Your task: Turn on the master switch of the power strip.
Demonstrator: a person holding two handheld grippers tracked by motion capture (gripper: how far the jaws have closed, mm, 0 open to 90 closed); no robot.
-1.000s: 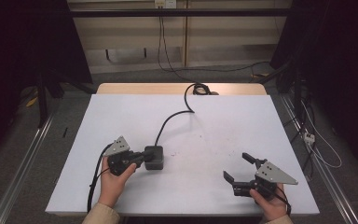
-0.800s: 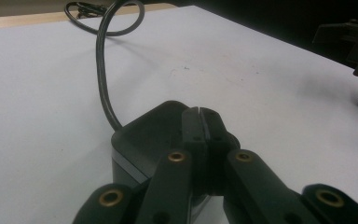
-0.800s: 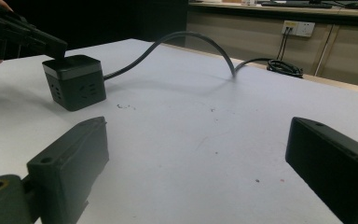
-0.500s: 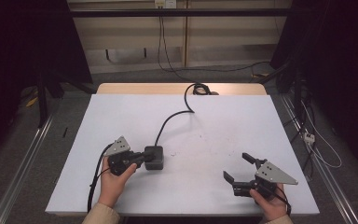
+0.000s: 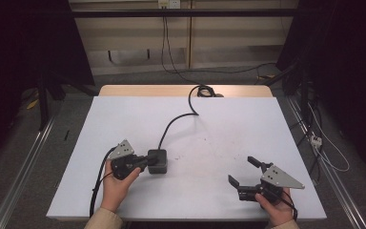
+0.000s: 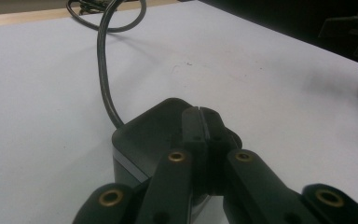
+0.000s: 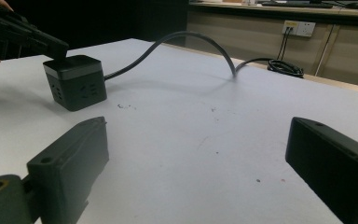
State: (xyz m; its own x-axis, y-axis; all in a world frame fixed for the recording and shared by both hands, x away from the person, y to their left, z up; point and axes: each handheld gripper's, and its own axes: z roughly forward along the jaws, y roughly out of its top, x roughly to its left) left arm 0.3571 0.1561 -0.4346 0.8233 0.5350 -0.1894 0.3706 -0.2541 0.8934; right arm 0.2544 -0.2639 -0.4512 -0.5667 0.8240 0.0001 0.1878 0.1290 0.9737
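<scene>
Black cube (image 5: 157, 161) standing on the white counter (image 5: 228, 124), left of centre and toward the near edge, with its cord (image 5: 174, 121) running away in a curve to a small coil (image 5: 205, 90) at the far edge. Left tongs (image 5: 143, 162) closed tight, jaws pressed together with nothing between them, tips resting on or just over the cube's top at its near side; hard to tell from the left gripper view (image 6: 200, 123) whether actually touching, since the jaws cover the contact. Seen in the right gripper view, the same left tongs (image 7: 58, 50) reaching the cube (image 7: 77, 81) at its top corner. Socket slots visible on the cube's side face there.

Right tongs (image 5: 244, 171) spread wide, holding nothing, low near the front right of the counter, well apart from the cube. Jaws in the right gripper view (image 7: 196, 154) framing bare white surface with a few small specks.

Plenty of open room: wide bare stretch between cube and right tongs, more bare surface across the whole right half and behind the cube up to the cord. Left edge not far from the left hand (image 5: 116, 186); near edge just under both hands. Wooden strip (image 5: 147, 90) showing along the far edge beyond the white sheet. No containers on the counter other than the cube itself, closed on all visible sides.
</scene>
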